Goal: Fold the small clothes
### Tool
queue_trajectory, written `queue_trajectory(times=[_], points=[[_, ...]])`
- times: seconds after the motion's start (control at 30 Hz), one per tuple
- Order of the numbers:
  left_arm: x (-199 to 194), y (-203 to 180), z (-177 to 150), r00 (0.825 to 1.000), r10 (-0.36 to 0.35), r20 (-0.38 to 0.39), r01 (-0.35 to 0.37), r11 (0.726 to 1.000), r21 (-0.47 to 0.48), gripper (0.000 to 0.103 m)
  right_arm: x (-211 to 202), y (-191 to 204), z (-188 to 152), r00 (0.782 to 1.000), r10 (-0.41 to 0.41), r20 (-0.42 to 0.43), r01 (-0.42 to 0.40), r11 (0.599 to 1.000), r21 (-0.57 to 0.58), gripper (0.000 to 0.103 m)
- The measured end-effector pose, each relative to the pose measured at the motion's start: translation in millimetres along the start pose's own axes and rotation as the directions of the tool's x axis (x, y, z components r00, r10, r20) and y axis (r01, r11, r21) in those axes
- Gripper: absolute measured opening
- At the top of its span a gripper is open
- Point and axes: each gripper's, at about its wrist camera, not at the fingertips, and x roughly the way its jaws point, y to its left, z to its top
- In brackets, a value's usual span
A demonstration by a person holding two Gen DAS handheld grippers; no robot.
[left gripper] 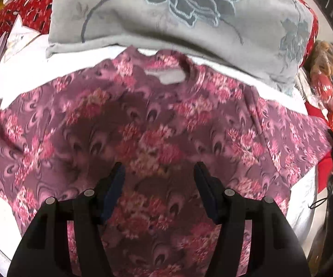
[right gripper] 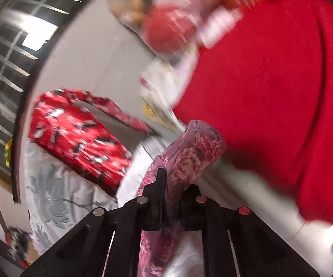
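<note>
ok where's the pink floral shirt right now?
In the left wrist view, the pink floral shirt lies spread on the white sheet, collar toward the grey pillow; the right gripper pinches one edge.

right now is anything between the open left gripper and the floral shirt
Nothing visible. The left gripper hangs open directly over the floral shirt, bare fabric showing between its fingers. The grey pillow lies beyond the collar, out of the way.

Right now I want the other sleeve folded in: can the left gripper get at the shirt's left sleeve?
Probably yes. The left gripper hangs open over the shirt, and nothing lies on the sleeve.
</note>
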Motion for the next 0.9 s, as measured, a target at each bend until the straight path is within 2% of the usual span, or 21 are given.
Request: queue_trajectory(times=[0.07, 0.13, 0.2, 0.27, 0.33, 0.37, 0.43, 0.5, 0.67, 0.73, 0.9], points=[[-0.9, -2.1, 4.0, 1.0, -0.011, 0.01, 0.011, 1.0, -0.011, 0.065, -17.8, 4.5, 14.0, 0.999, 0.008, 0.037, -0.007, 0.999, -0.031, 0.008], [3.0, -3.1, 4.2, 1.0, -0.015, 0.018, 0.016, 0.999, -0.028, 0.069, -27.3, 5.7, 23.0, 0.998, -0.03, 0.059, 0.034, 0.997, -0.067, 0.008], [17.3, -3.8, 1.8, 1.0, -0.012, -0.008, 0.012, 0.999, -0.041, 0.069, -21.8, -1.7, 24.4, 0.993, -0.115, 0.031, 0.117, 0.99, -0.076, 0.006], [32.9, -3.8, 1.2, 0.999, 0.007, -0.045, -0.009, 0.999, -0.046, 0.069, -3.6, -10.5, 18.5, 0.975, -0.219, -0.033, 0.216, 0.973, -0.08, 0.006], [34.1, -7.5, -0.2, 0.999, 0.044, -0.012, -0.044, 0.999, -0.016, 0.069, 1.1, -12.2, 9.4, 0.967, -0.25, -0.052, 0.244, 0.965, -0.09, 0.006], [31.9, -10.8, 0.0, 0.999, 0.052, 0.0, -0.052, 0.999, 0.004, 0.069, -1.1, -8.1, 5.2, 0.973, -0.226, -0.039, 0.222, 0.971, -0.088, 0.006], [29.3, -10.7, 0.4, 1.0, 0.02, -0.001, -0.02, 1.0, 0.002, 0.069, -5.0, 4.9, 1.9, 0.98, -0.196, -0.026, 0.192, 0.975, -0.113, 0.006], [23.7, -5.0, -0.2, 1.0, -0.028, 0.008, 0.028, 0.999, -0.021, 0.069, -8.2, 29.0, -3.9, 0.987, -0.158, -0.029, 0.15, 0.971, -0.187, 0.006], [14.6, 16.9, -0.5, 0.996, -0.088, 0.017, 0.089, 0.994, -0.065, 0.069, -8.7, 104.2, -50.7, 0.992, -0.038, -0.118, -0.005, 0.938, -0.347, 0.007], [11.1, 27.2, -1.8, 0.994, -0.111, 0.011, 0.112, 0.99, -0.088, 0.069, -2.3, 134.7, -79.9, 0.984, 0.008, -0.18, -0.078, 0.921, -0.383, 0.007], [-7.7, 68.5, -3.8, 0.988, -0.155, 0.02, 0.156, 0.976, -0.15, 0.069, 12.2, 204.0, -172.7, 0.937, 0.076, -0.341, -0.23, 0.868, -0.44, 0.007]])
